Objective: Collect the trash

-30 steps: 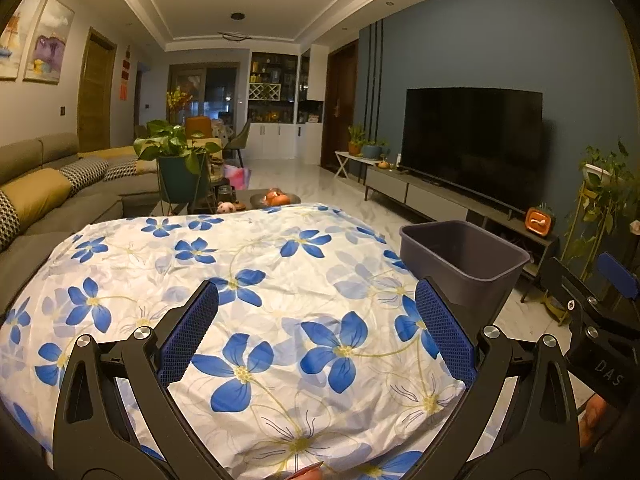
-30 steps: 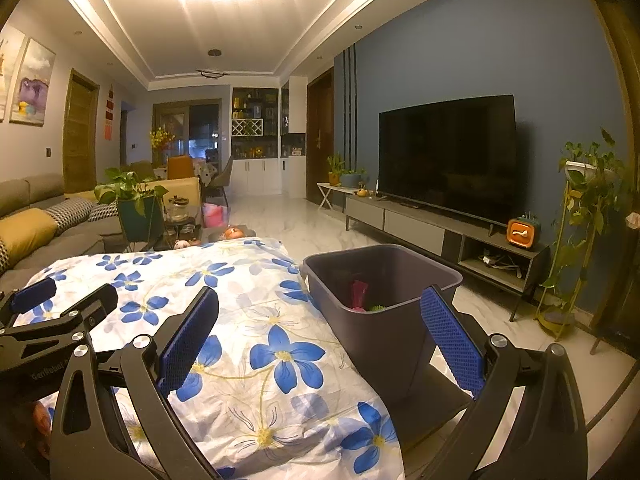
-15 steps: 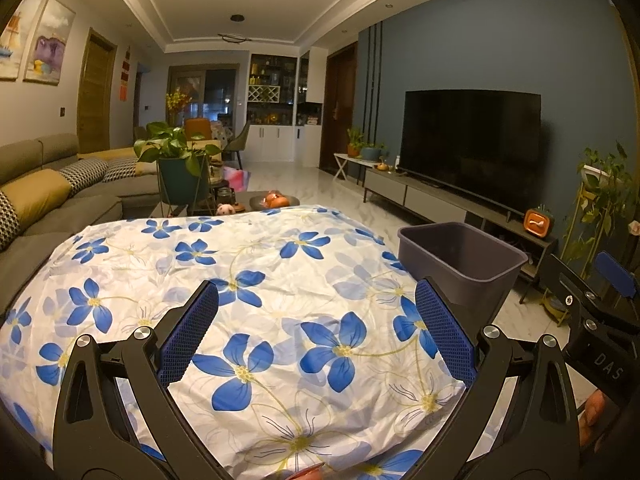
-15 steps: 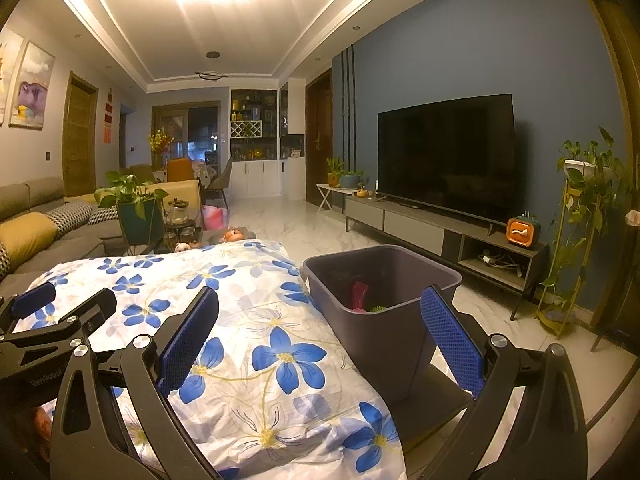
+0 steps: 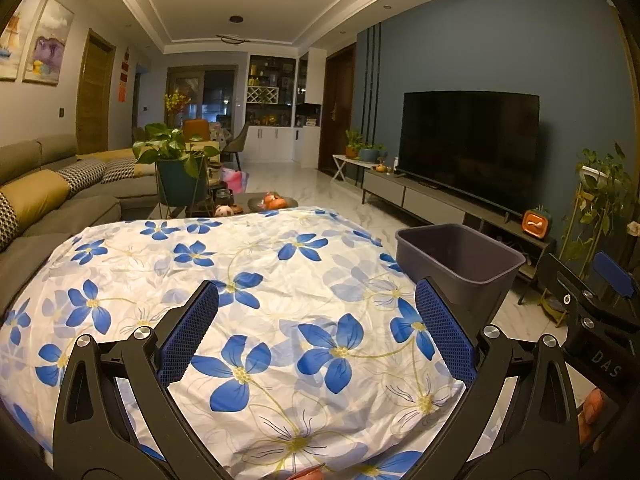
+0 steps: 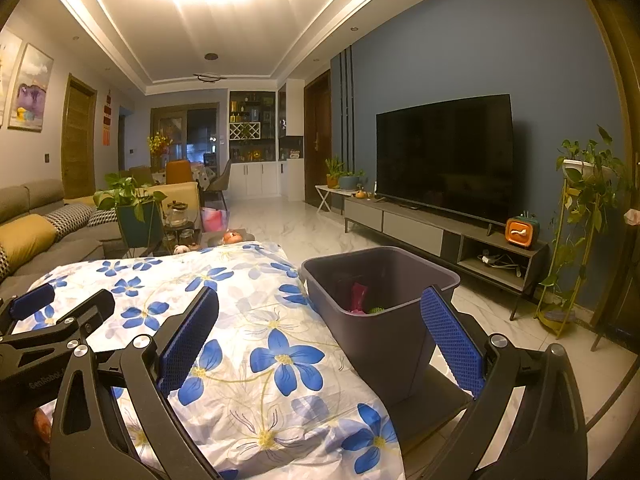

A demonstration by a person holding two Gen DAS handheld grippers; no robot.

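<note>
Trash (image 6: 359, 299) lies in the grey plastic bin (image 6: 384, 336), right of the flowered cloth (image 5: 256, 300): a pink piece and something green, perhaps crumpled wrappers, likely light and soft, best pinched at a raised fold. Left gripper (image 5: 316, 334) and right gripper (image 6: 320, 338) both gape empty, blue pads ribbed. The cloth shows no litter.

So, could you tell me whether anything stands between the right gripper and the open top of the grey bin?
Nothing visible does. The right gripper is open and empty, and the grey bin sits just ahead beside the floral tablecloth, its top uncovered, with pink and green trash inside.
</note>
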